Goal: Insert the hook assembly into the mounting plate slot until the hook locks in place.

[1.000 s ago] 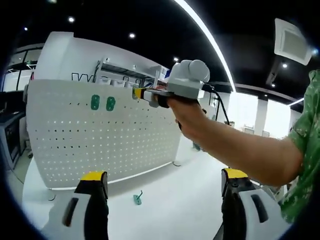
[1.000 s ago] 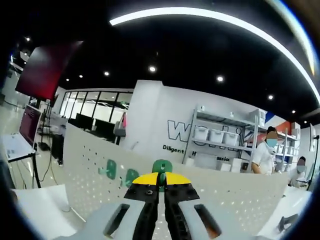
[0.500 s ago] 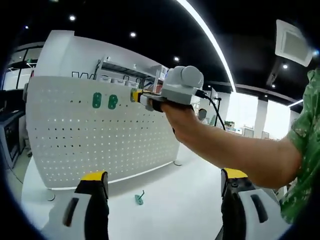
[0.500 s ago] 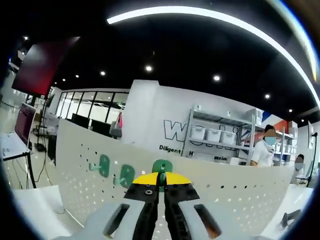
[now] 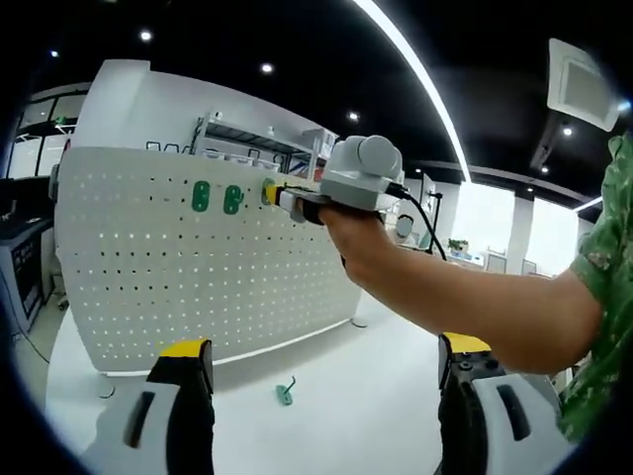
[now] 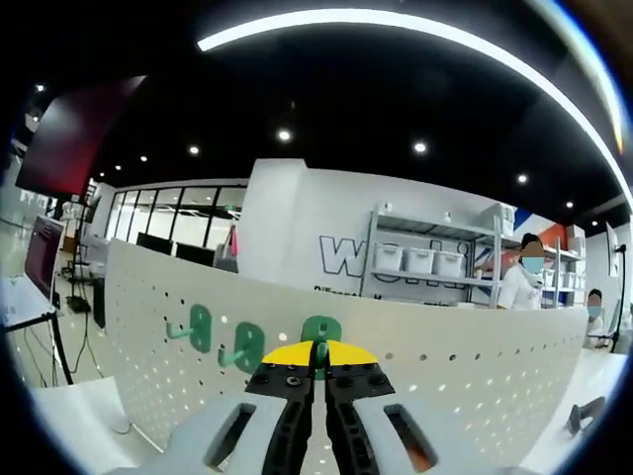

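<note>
Green plastic hook [image 6: 319,332] clamped in my right hand-held gripper [image 6: 318,368] at white perforated metal pegboard [image 5: 198,287]; left hand-held gripper [image 5: 321,368] jaws apart.

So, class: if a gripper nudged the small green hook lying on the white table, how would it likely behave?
The green hook looks small and thin, so it is probably light and would skid across the smooth white table sooner than resist. Its bent shape suggests it would pivot, not roll. It looks rigid, like the two hooks mounted on the pegboard.

Dark ceiling, linear light strip [image 6: 415,25] at 12 o'clock, recessed spotlights; shelving rack [image 6: 430,272] at 2 o'clock against white wall; windows [image 6: 168,223] at 9 o'clock.
</note>
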The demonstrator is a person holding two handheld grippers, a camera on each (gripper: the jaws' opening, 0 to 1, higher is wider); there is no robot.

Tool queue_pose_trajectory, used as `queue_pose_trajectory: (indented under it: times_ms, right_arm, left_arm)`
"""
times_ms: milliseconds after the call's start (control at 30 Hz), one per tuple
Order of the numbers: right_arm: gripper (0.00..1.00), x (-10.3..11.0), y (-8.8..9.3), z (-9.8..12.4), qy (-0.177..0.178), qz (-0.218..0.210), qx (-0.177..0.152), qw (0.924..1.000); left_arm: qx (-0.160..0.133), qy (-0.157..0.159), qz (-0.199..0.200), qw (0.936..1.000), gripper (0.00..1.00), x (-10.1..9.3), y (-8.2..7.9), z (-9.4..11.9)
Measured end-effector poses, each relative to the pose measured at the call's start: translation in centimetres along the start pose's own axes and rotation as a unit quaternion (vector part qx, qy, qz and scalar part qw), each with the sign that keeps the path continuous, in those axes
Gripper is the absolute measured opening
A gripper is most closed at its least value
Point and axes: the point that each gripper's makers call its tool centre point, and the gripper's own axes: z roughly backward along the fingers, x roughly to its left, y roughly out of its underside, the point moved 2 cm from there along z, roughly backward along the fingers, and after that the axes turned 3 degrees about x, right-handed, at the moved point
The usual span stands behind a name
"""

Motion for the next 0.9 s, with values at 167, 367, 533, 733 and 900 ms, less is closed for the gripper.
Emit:
queue_pose_trajectory:
  times_ms: [167,367,533,733,900]
  right_arm:
    - [0.01,0.0,0.0,-0.1,-0.001,-0.002,0.0,1.0]
    - [0.01,-0.1,0.3,-0.1,-0.001,-0.002,0.003,1.0]
    - [0.01,-0.1,0.3,-0.2,0.0,-0.001,0.003,1.0]
    - [0.01,0.1,0.5,-0.3,0.001,-0.002,0.004,1.0]
    - [0.01,0.2,0.4,-0.4,0.003,-0.001,0.003,1.0]
  left_arm:
    - [-0.013,-0.026,-0.014,0.9995,0.98,0.9,-0.6,0.1]
    - [-0.071,-0.069,-0.027,0.9947,0.99,2.4,-2.3,1.1]
    - [-0.085,-0.074,-0.023,0.9934,0.99,2.7,-2.7,1.4]
    - [-0.088,-0.067,-0.024,0.9936,0.99,2.5,-2.7,1.3]
    - [-0.076,-0.06,-0.032,0.9948,0.98,2.5,-2.4,1.1]
